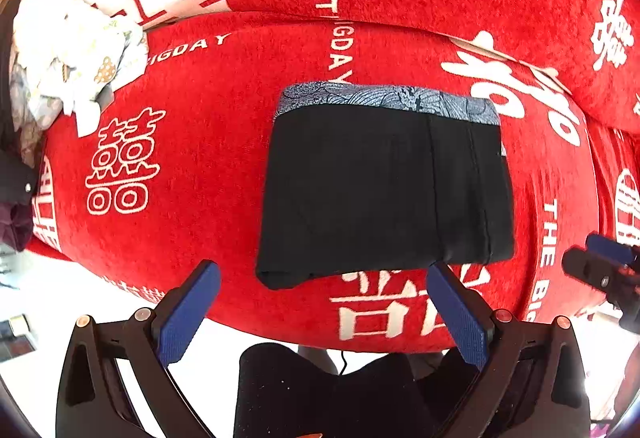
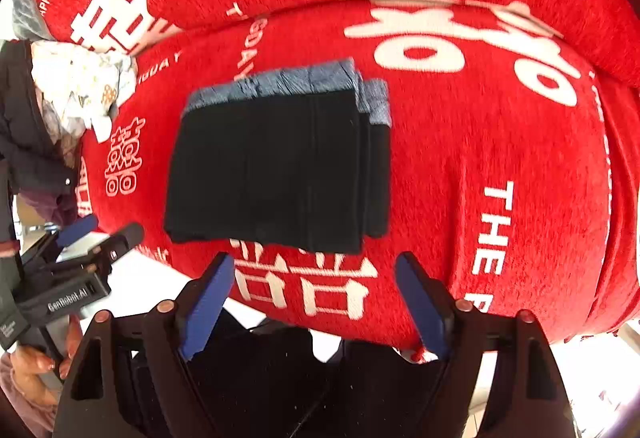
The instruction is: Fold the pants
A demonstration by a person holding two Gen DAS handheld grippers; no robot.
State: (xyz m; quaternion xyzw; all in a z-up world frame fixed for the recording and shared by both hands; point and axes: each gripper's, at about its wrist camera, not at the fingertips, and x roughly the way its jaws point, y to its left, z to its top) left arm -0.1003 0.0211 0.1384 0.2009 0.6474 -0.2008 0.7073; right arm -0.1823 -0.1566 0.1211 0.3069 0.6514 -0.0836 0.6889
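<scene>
Folded pants (image 1: 384, 189) lie just ahead of both my grippers, clear of them.
My left gripper (image 1: 324, 312) gapes wide, empty; my right gripper (image 2: 316, 302) likewise; waistband far side; neither nearer.

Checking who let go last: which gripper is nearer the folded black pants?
Left gripper, marginally: its open fingers flank the pants' near edge. Right gripper hangs open slightly further back.

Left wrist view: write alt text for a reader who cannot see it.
A folded black garment with a blue-grey patterned waistband lies flat on a red sofa cover printed with white characters. The left gripper hangs open above its near edge, nothing between its blue pads; the right gripper shows at the right edge, and crumpled pale fabric lies upper left.
</scene>
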